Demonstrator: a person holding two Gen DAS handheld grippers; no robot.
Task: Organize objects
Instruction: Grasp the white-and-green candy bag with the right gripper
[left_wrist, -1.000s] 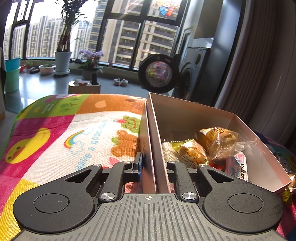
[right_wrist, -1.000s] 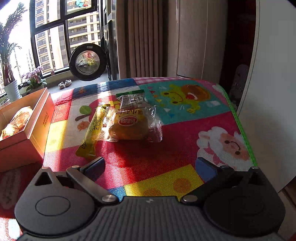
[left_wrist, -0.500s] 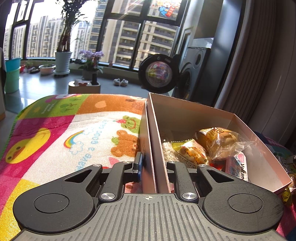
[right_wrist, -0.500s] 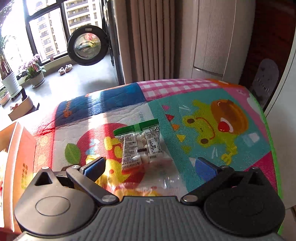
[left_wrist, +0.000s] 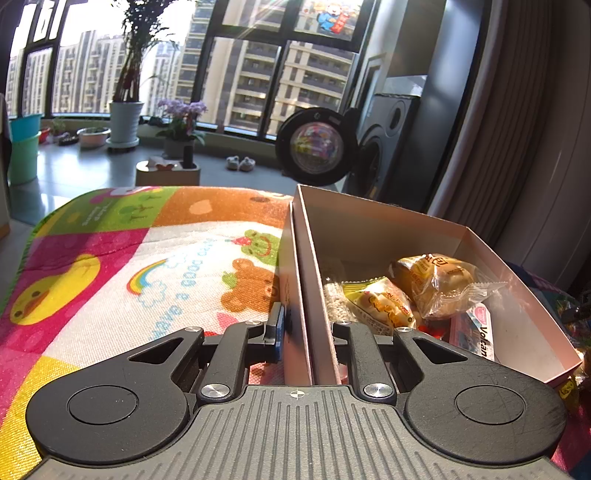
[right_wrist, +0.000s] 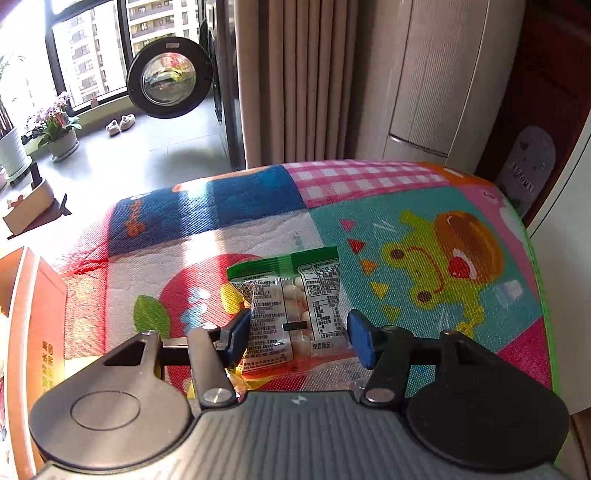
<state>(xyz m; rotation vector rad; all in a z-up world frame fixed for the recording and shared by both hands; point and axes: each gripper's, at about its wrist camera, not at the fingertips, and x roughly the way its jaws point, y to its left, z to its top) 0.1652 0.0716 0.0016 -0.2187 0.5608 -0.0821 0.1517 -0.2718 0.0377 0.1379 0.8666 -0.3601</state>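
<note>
green-topped clear plastic sachet of small white pellets (right_wrist: 295, 314): lies flat on the patchwork cartoon play mat (right_wrist: 424, 236), lower centre of the right wrist frame, printed back side up.
sachet long axis: runs up-down in frame, i.e. along the finger direction, green seal at the far end, near end under the gripper body.
right gripper (right_wrist: 297, 334): jaws part open, one blue pad on each long edge of the sachet. left pad looks touching or nearly so, right pad just beside with a sliver of mat showing. not clamped yet.
key relation: sachet sits squarely between the pads, so the closing stroke goes across its short width. judged good alignment, no yaw fix needed.
nearer arm: right, clearly. sachet does not show in the left wrist view.
left gripper (left_wrist: 308, 328): jaws narrow, pinching the near side wall of the open pink cardboard box (left_wrist: 388, 229), one finger outside, one inside. looks like it's bracing the box.
box contents: clear-wrapped bun (left_wrist: 436, 280), yellow snack pack (left_wrist: 380, 302), and more wrappers beneath.
box from right side: orange-lit wall at the left edge of the right wrist frame (right_wrist: 40, 332), well apart from the sachet.
step in hand (my read): close on sachet, lift, carry left to box.
risk: thin slippery film, pads may skate over it or pinch only the flat edge.
</note>
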